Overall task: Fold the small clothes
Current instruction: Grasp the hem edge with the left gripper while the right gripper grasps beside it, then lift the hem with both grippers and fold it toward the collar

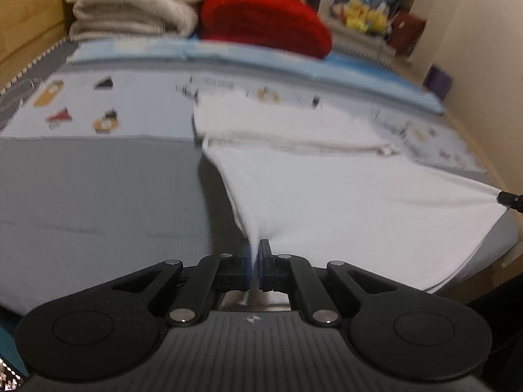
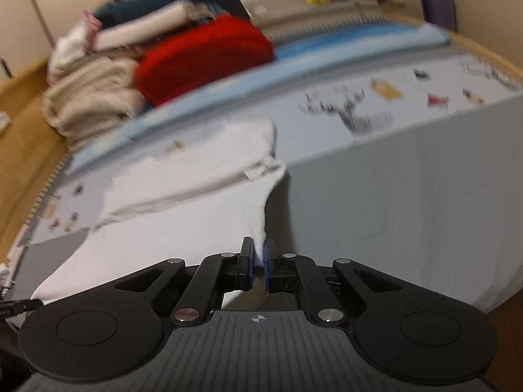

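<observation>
Two wrist fisheyes, angled down, close over white cloth [image 1: 343, 196], shared

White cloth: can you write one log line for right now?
left gripper: shut on white cloth | right gripper: shut on white cloth | cloth: near edge lifted

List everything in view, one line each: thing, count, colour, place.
white cloth: one, white, spread on the bed, near corners pinched
bed cover: one, grey, under the cloth
printed sheet: one, pale with small pictures, behind the cloth
red blanket: one, red, far end
cream towels: one stack, cream, beside the red blanket
yellow toys: several, yellow, background, blurred
left gripper: fingers shut on the cloth
right gripper: fingers shut on the cloth
</observation>
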Tool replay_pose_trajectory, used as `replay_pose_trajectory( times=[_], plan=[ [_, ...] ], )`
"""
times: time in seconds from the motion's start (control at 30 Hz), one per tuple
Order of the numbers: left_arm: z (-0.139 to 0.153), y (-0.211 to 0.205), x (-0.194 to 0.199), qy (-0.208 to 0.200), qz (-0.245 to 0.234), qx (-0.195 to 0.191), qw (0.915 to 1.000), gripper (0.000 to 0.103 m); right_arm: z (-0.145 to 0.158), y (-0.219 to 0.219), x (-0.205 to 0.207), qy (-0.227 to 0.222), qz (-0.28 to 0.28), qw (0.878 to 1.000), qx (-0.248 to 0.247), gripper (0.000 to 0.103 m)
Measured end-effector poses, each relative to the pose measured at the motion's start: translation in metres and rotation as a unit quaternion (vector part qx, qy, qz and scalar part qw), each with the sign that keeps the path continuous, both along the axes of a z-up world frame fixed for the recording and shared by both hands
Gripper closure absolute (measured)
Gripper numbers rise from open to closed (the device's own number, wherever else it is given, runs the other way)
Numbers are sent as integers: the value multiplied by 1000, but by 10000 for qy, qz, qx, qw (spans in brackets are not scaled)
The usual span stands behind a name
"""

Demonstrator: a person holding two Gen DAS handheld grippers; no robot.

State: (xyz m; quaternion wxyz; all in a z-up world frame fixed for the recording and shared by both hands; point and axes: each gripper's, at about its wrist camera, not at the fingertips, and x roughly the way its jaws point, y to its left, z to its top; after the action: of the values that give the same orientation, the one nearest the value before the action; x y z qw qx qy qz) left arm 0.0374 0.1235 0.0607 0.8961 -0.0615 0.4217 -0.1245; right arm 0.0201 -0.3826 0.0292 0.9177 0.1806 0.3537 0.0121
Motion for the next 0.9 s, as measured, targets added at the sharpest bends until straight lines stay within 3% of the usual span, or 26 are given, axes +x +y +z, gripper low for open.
replay_pose_trajectory(
  times=[0.2,0.37,0.43,0.6,0.8,0.83,0.87,0.9],
  plan=[
    [60,42,-49,-288,-155,-603,9976,99,61,-22,-67,-725,311,9966,230,98],
    [49,49,-37,-75,-29,-717,9974,99,70,-34,-94,-906,493,9936,460,98],
    [38,46,-16,73,39,-751,9971,99,58,-34,-76,-752,473,9952,404,98],
    [12,34,64,223,122,-368,9990,99,26,-30,2,-283,326,9987,280,98],
    [-50,24,145,292,208,-154,9992,99,-9,-19,99,91,418,9990,-118,98],
    [-65,23,152,440,215,-66,9988,99,-19,-16,113,134,455,9986,-247,98],
    [-76,21,163,838,333,30,9959,99,-30,-14,120,186,462,9983,-314,98],
    [-78,21,170,906,490,-149,9946,99,-43,-14,126,281,434,9982,-297,98]
  ],
)
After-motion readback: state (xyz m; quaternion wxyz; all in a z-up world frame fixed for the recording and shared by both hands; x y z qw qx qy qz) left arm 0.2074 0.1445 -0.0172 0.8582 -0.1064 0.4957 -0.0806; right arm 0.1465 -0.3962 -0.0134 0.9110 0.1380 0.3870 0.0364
